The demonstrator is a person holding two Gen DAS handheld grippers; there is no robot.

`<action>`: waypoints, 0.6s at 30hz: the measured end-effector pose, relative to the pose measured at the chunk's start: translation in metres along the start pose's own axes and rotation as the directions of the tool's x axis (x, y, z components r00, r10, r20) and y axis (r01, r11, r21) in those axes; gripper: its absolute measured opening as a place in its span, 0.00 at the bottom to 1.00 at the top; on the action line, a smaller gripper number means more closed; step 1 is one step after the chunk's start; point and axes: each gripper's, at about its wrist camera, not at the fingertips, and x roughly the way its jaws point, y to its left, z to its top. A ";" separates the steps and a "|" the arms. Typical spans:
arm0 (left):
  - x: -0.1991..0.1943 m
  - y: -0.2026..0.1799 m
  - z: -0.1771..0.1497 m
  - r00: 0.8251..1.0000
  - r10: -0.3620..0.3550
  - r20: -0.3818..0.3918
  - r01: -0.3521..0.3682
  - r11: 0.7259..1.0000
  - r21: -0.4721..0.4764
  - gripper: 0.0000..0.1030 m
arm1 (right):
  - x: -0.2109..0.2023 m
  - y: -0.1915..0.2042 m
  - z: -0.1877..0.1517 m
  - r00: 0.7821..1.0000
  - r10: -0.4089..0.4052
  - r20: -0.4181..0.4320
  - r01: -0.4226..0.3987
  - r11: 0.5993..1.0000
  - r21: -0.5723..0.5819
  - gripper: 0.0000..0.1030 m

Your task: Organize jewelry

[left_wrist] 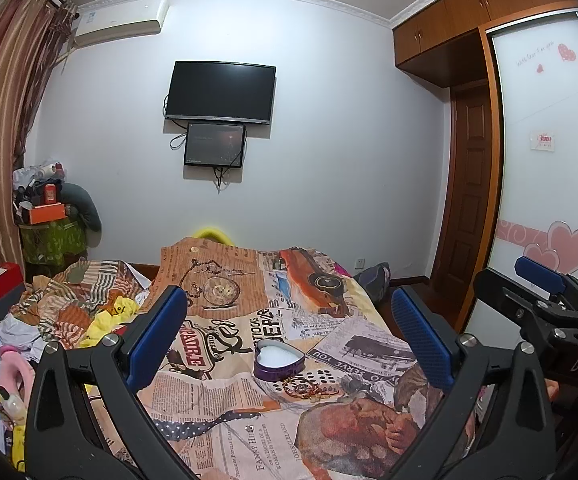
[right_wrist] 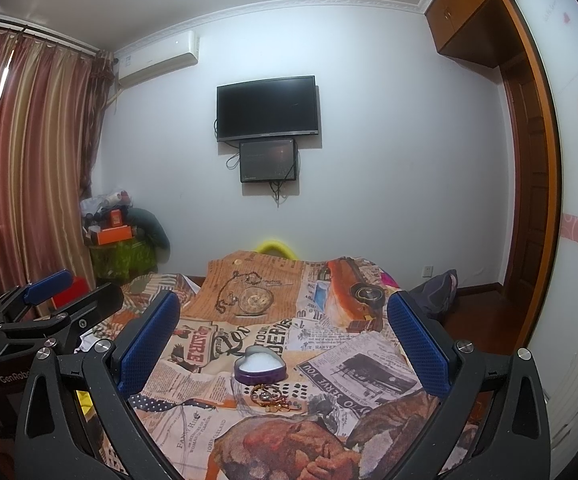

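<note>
On the newspaper-print bedspread [left_wrist: 249,392] a tangle of jewelry [right_wrist: 270,397] — pieces too small to tell apart — lies just before the purple heart-shaped tin [right_wrist: 260,369], while the left gripper [left_wrist: 289,336] and right gripper [right_wrist: 285,340] hover spread wide, empty.

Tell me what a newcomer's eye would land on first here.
First the newspaper-print bedspread filling the foreground, with a purple heart-shaped box open at its middle and a tangle of jewelry just in front of it. Both grippers, left and right, hang open above the bed. On the far wall a dark TV hangs over a smaller screen.
</note>
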 end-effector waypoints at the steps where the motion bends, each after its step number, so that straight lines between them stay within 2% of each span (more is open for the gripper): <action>1: 0.000 0.000 0.000 1.000 0.000 -0.001 0.000 1.000 0.000 1.00 | 0.000 0.000 -0.001 1.000 0.001 0.000 -0.001 1.000 0.001 1.00; 11: 0.013 0.009 -0.005 0.999 0.009 -0.031 -0.010 1.000 -0.015 1.00 | 0.009 0.001 -0.004 1.000 0.003 -0.024 -0.003 1.000 -0.001 1.00; 18: 0.049 0.025 -0.024 0.991 0.056 -0.124 -0.060 0.998 -0.027 1.00 | 0.037 -0.002 -0.016 0.994 -0.012 -0.111 0.012 1.000 -0.001 1.00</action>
